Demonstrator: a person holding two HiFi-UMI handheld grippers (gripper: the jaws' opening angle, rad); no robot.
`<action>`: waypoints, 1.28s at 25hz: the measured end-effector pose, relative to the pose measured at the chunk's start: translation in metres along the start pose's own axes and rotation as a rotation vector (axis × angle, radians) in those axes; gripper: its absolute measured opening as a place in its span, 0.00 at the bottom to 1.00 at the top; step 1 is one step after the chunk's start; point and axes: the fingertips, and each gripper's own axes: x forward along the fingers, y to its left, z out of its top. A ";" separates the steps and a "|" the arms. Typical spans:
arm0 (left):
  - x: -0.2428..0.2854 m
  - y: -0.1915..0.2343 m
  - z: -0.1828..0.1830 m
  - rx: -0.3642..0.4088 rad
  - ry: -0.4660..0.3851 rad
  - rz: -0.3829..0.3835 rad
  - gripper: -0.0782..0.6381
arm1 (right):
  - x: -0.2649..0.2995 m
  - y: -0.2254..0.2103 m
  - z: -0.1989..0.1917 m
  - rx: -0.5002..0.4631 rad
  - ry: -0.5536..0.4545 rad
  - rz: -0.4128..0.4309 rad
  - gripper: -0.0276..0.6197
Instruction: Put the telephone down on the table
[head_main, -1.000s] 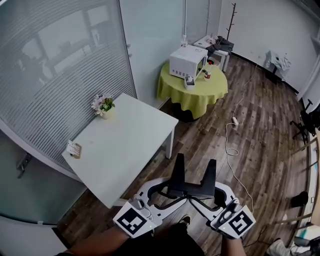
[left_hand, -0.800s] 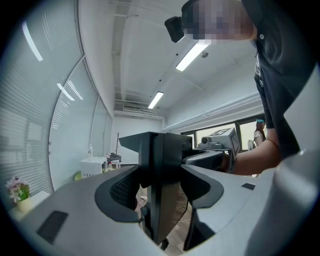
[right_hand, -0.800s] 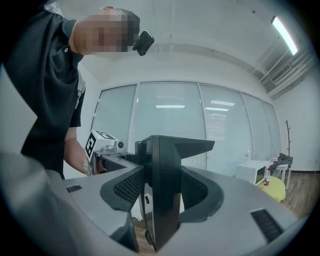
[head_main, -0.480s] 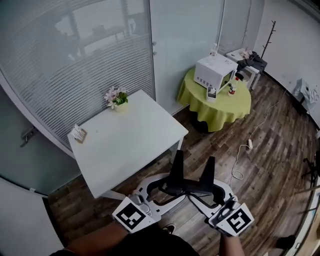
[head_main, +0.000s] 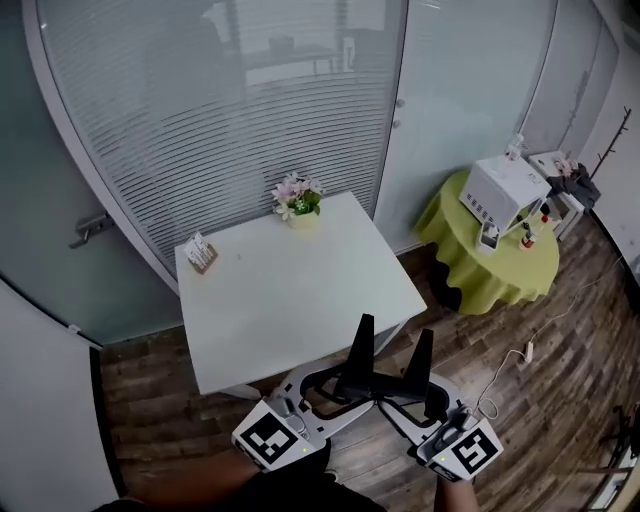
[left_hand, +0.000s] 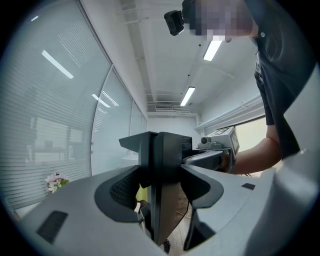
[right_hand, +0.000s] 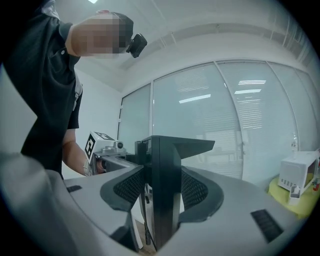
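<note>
Count on inspection:

- Claws: two, the left claw (head_main: 325, 392) and the right claw (head_main: 415, 405).
- Black telephone (head_main: 385, 365): one.
- White square surface (head_main: 300, 310): one.
- Flower pot (head_main: 300, 200) on it: one.
- Small card holder (head_main: 203, 255) on it: one.
- Round surface (head_main: 540, 262) under a yellow-green cloth (head_main: 470, 280): one of each.
- White microwave oven (head_main: 503, 190): one.
- Small items (head_main: 490, 237) beside the oven: at least two, too small to identify.
- Power strip (head_main: 527, 352) on the floor (head_main: 480, 340): one.
- Coat stand (head_main: 610, 140): one.

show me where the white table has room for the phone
On the white square table the middle and near edge are bare. Its far edge holds a pot of pink flowers and, at the left corner, a small wooden card holder. The round yellow-green table is crowded.
</note>
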 end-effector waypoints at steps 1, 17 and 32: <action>-0.001 0.016 -0.002 -0.005 0.000 0.021 0.47 | 0.015 -0.007 -0.001 0.000 0.006 0.020 0.40; -0.022 0.244 -0.059 -0.142 0.044 0.288 0.47 | 0.242 -0.092 -0.040 0.034 0.137 0.306 0.40; -0.003 0.335 -0.161 -0.460 0.163 0.543 0.47 | 0.339 -0.148 -0.143 0.287 0.378 0.624 0.40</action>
